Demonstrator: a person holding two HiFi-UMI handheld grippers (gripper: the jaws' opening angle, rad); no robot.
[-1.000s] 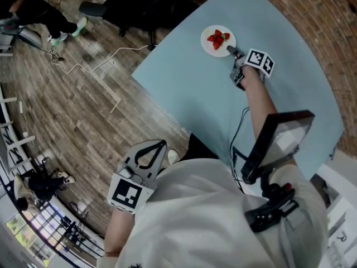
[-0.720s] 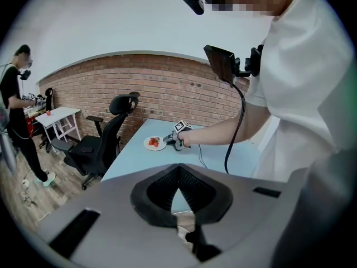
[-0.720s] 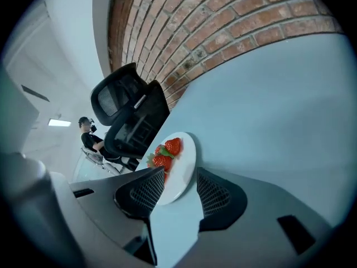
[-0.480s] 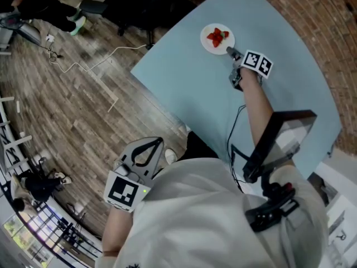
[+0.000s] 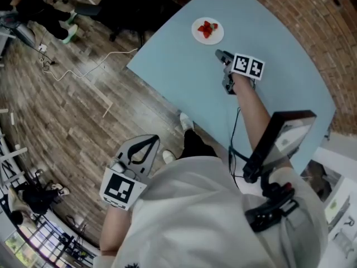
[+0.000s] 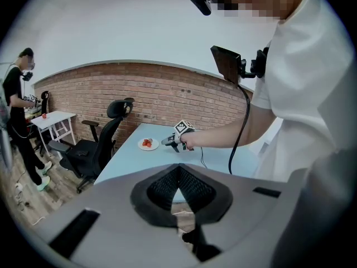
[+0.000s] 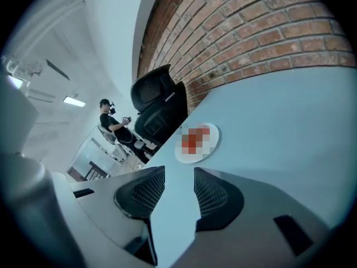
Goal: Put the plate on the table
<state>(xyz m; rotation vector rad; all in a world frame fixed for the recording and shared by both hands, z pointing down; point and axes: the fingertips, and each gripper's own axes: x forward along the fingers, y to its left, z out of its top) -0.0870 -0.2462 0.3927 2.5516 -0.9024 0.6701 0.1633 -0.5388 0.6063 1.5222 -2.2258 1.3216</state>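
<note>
Head view: plate sits flat on the table, so the job looks done.
Right gripper hovers near the plate but apart from it, jaws wide with only bare tabletop between them. Nothing seems left but to take the arm away. Left gripper hangs off the table over the floor, jaws pressed together and empty. Only the head view shows both grippers and the gap to the plate at once. The right gripper view adds its spread jaws up close and a chair beyond the table edge. The left gripper view shows the plate side-on.
</note>
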